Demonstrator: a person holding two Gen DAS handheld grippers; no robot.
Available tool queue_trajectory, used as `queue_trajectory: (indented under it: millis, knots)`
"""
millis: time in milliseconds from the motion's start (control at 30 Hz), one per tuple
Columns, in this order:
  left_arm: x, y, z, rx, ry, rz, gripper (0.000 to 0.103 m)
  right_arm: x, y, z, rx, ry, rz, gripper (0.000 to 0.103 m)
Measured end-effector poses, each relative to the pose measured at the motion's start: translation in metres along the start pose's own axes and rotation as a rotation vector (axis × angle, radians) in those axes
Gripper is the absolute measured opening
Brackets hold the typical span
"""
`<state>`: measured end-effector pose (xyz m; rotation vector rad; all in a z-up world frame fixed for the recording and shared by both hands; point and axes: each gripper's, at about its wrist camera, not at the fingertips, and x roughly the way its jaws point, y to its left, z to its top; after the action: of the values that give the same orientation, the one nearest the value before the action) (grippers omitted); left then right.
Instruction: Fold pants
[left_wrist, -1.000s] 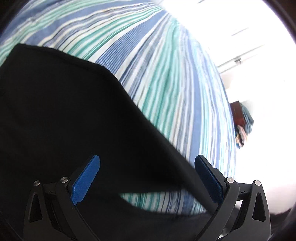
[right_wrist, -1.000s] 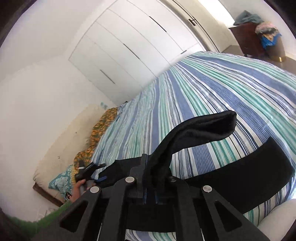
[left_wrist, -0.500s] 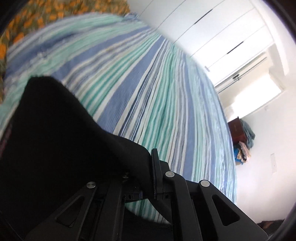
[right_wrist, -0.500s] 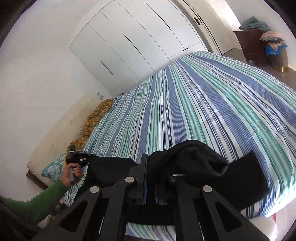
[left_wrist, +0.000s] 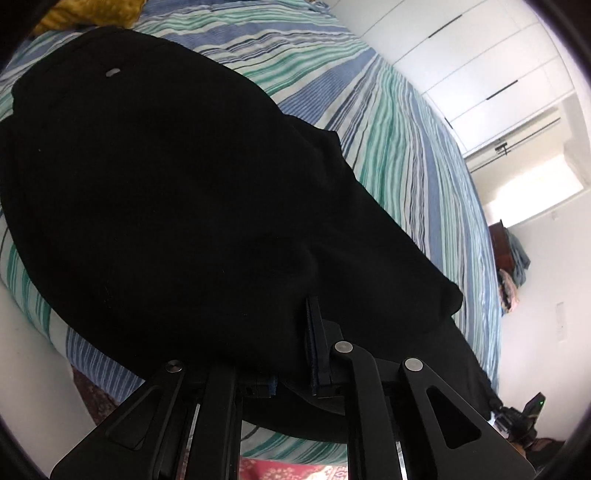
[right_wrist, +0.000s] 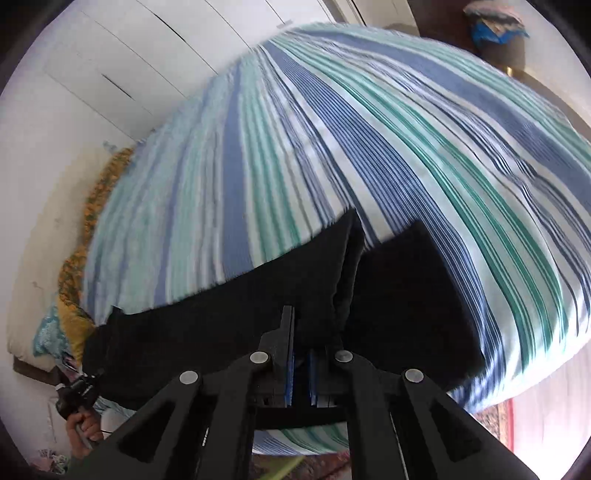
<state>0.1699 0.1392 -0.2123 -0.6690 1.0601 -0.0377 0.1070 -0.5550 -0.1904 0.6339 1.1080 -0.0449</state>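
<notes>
A bedroom with white built-in wardrobe doors (left_wrist: 480, 66) holds a bed covered by a blue, teal and white striped bedsheet (right_wrist: 332, 147). A pair of black fabric pants (left_wrist: 166, 184) lies along the near edge of the bed, spreading from the orange patterned cloth (left_wrist: 92, 11) at the pillow end toward the near corner, with part of the fabric hanging over the edge.

The left gripper (left_wrist: 295, 354) has its jaws pressed together on a fold of the pants, the cloth bunched over the fingers. The right gripper (right_wrist: 301, 354) is likewise clamped on the pants, a doubled flap of black cloth rising from between its blue pads (right_wrist: 289, 373).

In the right wrist view a hand (right_wrist: 83, 424) grips the left tool near the bed's pillow end. A dark wooden cabinet (left_wrist: 502, 243) piled with clothes stands by the far wall.
</notes>
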Motion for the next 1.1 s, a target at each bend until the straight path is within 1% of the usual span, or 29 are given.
queue_trajectory:
  millis: [33,67,133,233,300,333,367,400,433,500,567,600,633,667,700,733,800,867,933,1033,1100]
  knots:
    - [-0.001,-0.006,-0.001,0.012,0.007,0.003,0.010,0.006,-0.008,-0.003,0.027,0.031,-0.023,0.007]
    - [-0.002,-0.010,0.002,0.021,0.012,0.006,0.010,0.008,-0.015,-0.005,0.057,0.043,-0.015,0.007]
    - [-0.002,-0.014,0.004,0.043,0.014,0.012,0.011,0.006,-0.020,-0.002,0.079,0.029,-0.004,0.009]
    - [-0.002,-0.011,0.006,0.032,0.017,0.002,0.011,0.005,-0.016,-0.002,0.050,0.034,-0.031,0.010]
    - [-0.006,-0.007,0.002,0.015,0.015,-0.008,0.012,0.005,-0.012,-0.004,0.029,0.042,-0.034,0.011]
    - [-0.006,-0.006,0.001,0.007,0.012,-0.013,0.012,0.004,-0.012,-0.004,0.024,0.041,-0.030,0.012]
    - [-0.008,-0.007,0.000,0.001,0.012,-0.016,0.013,0.004,-0.011,-0.003,0.022,0.037,-0.024,0.015]
    - [-0.009,-0.006,0.001,-0.003,0.013,-0.018,0.013,0.003,-0.011,-0.003,0.024,0.030,-0.012,0.030]
    - [-0.012,-0.004,0.001,-0.007,0.010,-0.022,0.014,0.001,-0.012,-0.004,0.030,0.022,-0.003,0.054]
    - [-0.015,-0.001,0.001,-0.016,-0.001,-0.033,0.014,-0.007,-0.014,-0.005,0.047,-0.011,0.013,0.066]
    - [-0.016,0.004,0.000,-0.032,-0.007,-0.053,0.014,-0.013,-0.019,-0.006,0.080,-0.031,0.043,0.066]
    - [-0.016,0.003,-0.001,-0.033,-0.005,-0.057,0.012,-0.014,-0.023,-0.005,0.103,-0.034,0.054,0.066]
    - [-0.016,0.003,-0.002,-0.027,-0.006,-0.053,0.010,-0.014,-0.027,-0.005,0.124,-0.037,0.062,0.060]
    - [-0.017,0.002,-0.003,-0.014,-0.007,-0.053,0.007,-0.014,-0.031,-0.005,0.145,-0.034,0.064,0.049]
    - [-0.018,0.000,-0.004,-0.005,-0.007,-0.052,0.006,-0.012,-0.034,-0.005,0.164,-0.029,0.057,0.015]
    - [-0.020,-0.003,-0.005,0.006,-0.002,-0.058,0.006,-0.012,-0.037,-0.005,0.177,-0.024,0.043,0.007]
    - [-0.023,-0.009,-0.007,0.030,0.002,-0.068,0.005,-0.016,-0.037,-0.006,0.175,-0.039,0.015,0.007]
    - [-0.028,-0.018,-0.012,0.075,0.012,-0.066,0.005,-0.024,-0.033,-0.008,0.140,-0.065,-0.040,0.007]
    - [-0.028,-0.027,-0.020,0.113,0.029,-0.059,0.005,-0.031,-0.034,-0.010,0.133,-0.086,-0.099,0.007]
    - [-0.027,-0.030,-0.026,0.139,0.043,-0.043,0.005,-0.035,-0.040,-0.014,0.137,-0.098,-0.172,0.007]
    - [-0.023,-0.028,-0.026,0.130,0.050,-0.038,0.005,-0.033,-0.044,-0.015,0.146,-0.095,-0.187,0.007]
